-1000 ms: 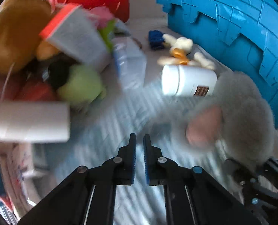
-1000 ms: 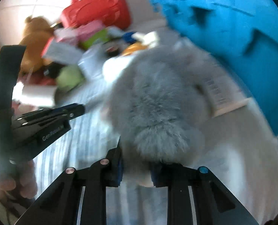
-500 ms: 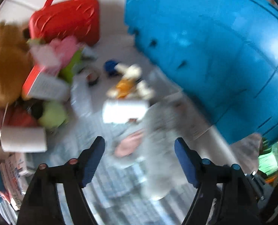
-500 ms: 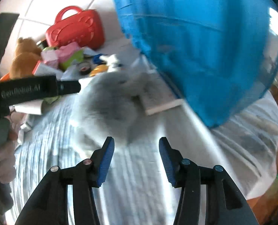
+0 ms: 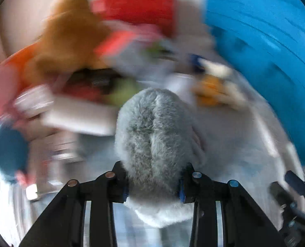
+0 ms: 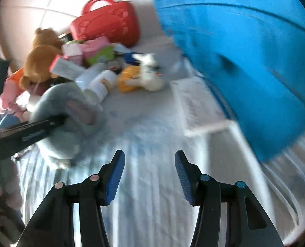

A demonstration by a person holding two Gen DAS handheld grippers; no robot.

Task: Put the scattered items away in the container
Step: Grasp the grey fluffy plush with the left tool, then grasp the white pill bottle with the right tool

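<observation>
A grey plush toy [image 5: 154, 135] fills the gap between my left gripper's [image 5: 152, 185] blue pads. The jaws are closing and press into its fur from both sides. In the right wrist view the same grey plush toy [image 6: 66, 107] hangs at the left, on the tip of the left gripper [image 6: 39, 125]. My right gripper [image 6: 149, 177] stands open over the striped bedsheet with nothing between its fingers. The big blue container [image 6: 245, 61] rises at the right, also as the blue container [image 5: 265, 51] in the blurred left wrist view.
A pile lies at the back left: a red handbag [image 6: 109, 22], a brown teddy bear [image 6: 41, 57], boxes, a white bottle [image 6: 101, 82] and a yellow and white plush [image 6: 140, 78]. A flat white booklet [image 6: 199, 107] rests beside the container. A person's hand [image 6: 0, 197] shows lower left.
My right gripper let go of the grey plush and opened. My left gripper opened wide, then closed round the plush. The left wrist view swung and blurred.
</observation>
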